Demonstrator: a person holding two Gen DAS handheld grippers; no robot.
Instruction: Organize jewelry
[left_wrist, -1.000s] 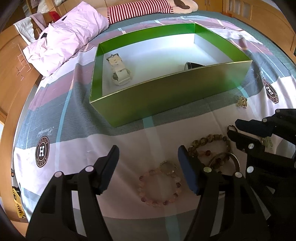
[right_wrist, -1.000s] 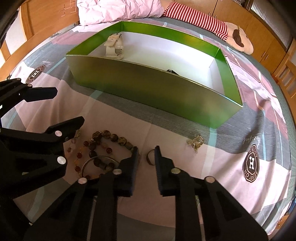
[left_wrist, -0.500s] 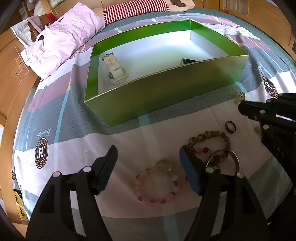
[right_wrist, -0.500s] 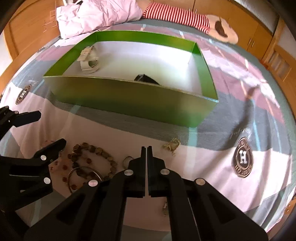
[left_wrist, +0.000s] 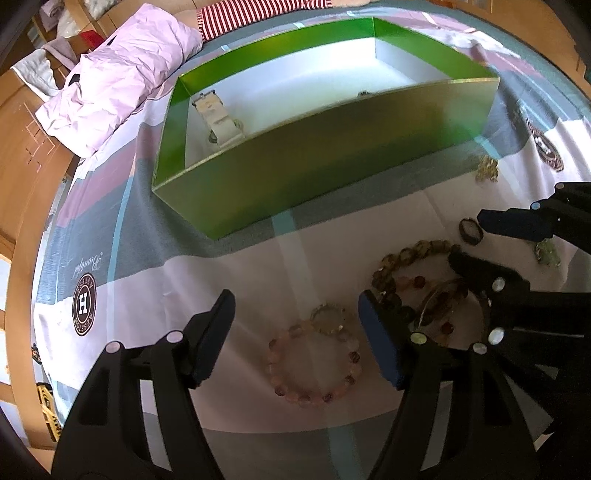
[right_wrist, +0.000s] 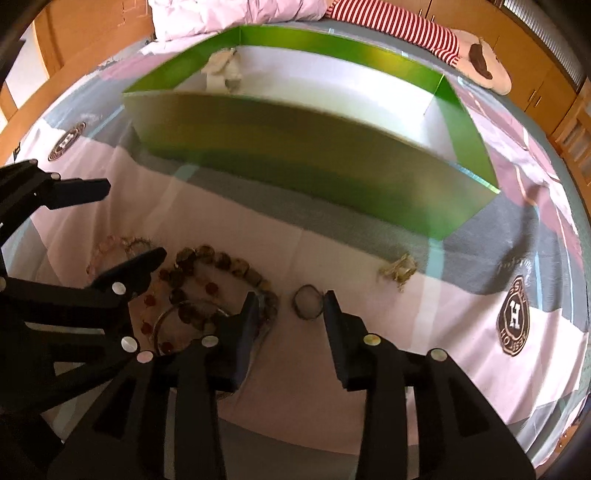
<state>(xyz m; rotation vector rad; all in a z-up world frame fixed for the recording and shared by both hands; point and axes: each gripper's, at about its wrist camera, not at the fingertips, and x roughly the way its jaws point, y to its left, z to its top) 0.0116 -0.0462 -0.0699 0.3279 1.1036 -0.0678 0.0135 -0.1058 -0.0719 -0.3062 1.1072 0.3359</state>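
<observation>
Parting again on the right gripper (right_wrist: 290, 301): pinched flat together half a second before, now caught mid-opening and pointed steeply down, with the small dark metal ring (right_wrist: 306, 307) lying on the patterned bedsheet (right_wrist: 295, 387) just ahead of the tips, close to the right-hand one, pressed by neither pad. Read as lining up for a pick of that ring, not a grip already made: nothing held, nothing lifted. Kept spread wide on the left gripper (left_wrist: 295, 301), same as a second earlier, and hung over the pink round-bead bracelet (left_wrist: 314, 363) without touching it. Meant little progress so far. Counted only the white strapped wristwatch (left_wrist: 218, 118) plainly inside the shallow green cardboard box (left_wrist: 332, 166), plus a dark scrap barely peeking over the near wall, too hidden to name. Found all the rest out on the sheet in front of the box: the ring, the pink bracelet, the brown stone-bead bracelet (left_wrist: 406, 254), a thin silver bangle (right_wrist: 195, 303) overlapping it, and a small gold tangled trinket (right_wrist: 399, 269). Showed, from the right wrist, the ring set against the gap between the fingers. Added, from the left wrist, a greenish stone pendant (left_wrist: 546, 254) tucked beside that gripper and unseen from the right wrist. Gave a sharper look into the box from the left wrist too, against smeared blur on the right.
</observation>
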